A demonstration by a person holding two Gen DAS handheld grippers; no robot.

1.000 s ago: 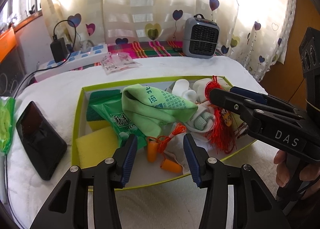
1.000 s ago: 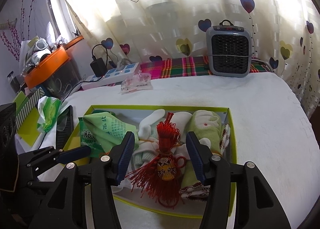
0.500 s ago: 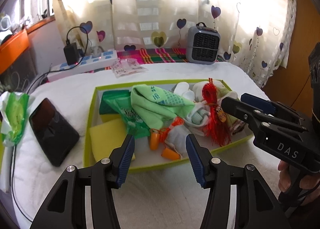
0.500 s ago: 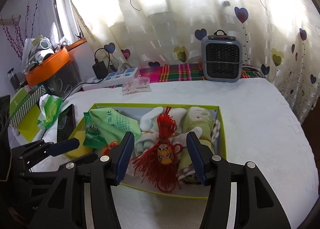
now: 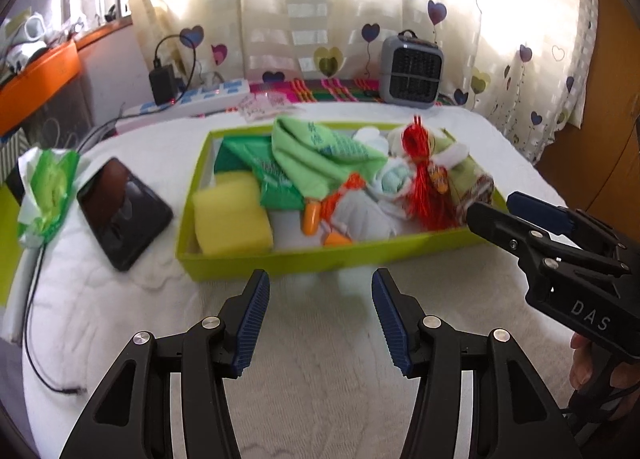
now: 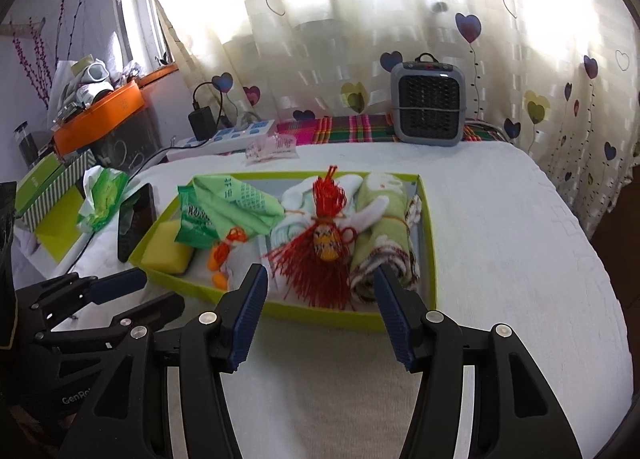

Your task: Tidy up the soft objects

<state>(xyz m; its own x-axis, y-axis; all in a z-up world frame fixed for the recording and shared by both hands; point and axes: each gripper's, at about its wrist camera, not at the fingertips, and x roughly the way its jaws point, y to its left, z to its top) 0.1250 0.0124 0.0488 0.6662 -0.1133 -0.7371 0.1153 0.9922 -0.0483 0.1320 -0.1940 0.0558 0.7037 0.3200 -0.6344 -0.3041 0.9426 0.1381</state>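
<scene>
Lime-green cardboard forms the shallow box (image 5: pixel 320 257) that holds your soft things: a yellow sponge (image 5: pixel 232 219) at its left end, a green cloth (image 5: pixel 320 155) draped over a green packet (image 5: pixel 276 183), orange earplugs (image 5: pixel 316 215) on a cord, pale socks (image 5: pixel 394 179), a red tassel (image 6: pixel 320 255) with a small painted charm, and a rolled green towel (image 6: pixel 384 227) at the right end. Compared with a second ago, both of your grippers have drawn back from the box: the left gripper (image 5: pixel 320 319), earlier poised over the earplugs, now hangs above bare cloth just short of the near wall, and the right gripper (image 6: pixel 320 315), earlier flanking the tassel, now frames only its lower fringe and the near wall. Your left gripper's jaws stand spread with nothing between them; your right gripper's jaws are opening, and no pad touches anything. The contents look unchanged in arrangement. The box rests on a white textured cover (image 6: pixel 520 259) over a table. To its left lie a dark phone (image 5: pixel 124 211) and a green-and-white wrapper (image 5: pixel 48 191). Behind the box are a power strip (image 6: pixel 228 139), a plaid cloth (image 6: pixel 340 127) and a small grey heater (image 6: pixel 430 103), all before a pale curtain (image 6: pixel 360 19) printed with hearts.
</scene>
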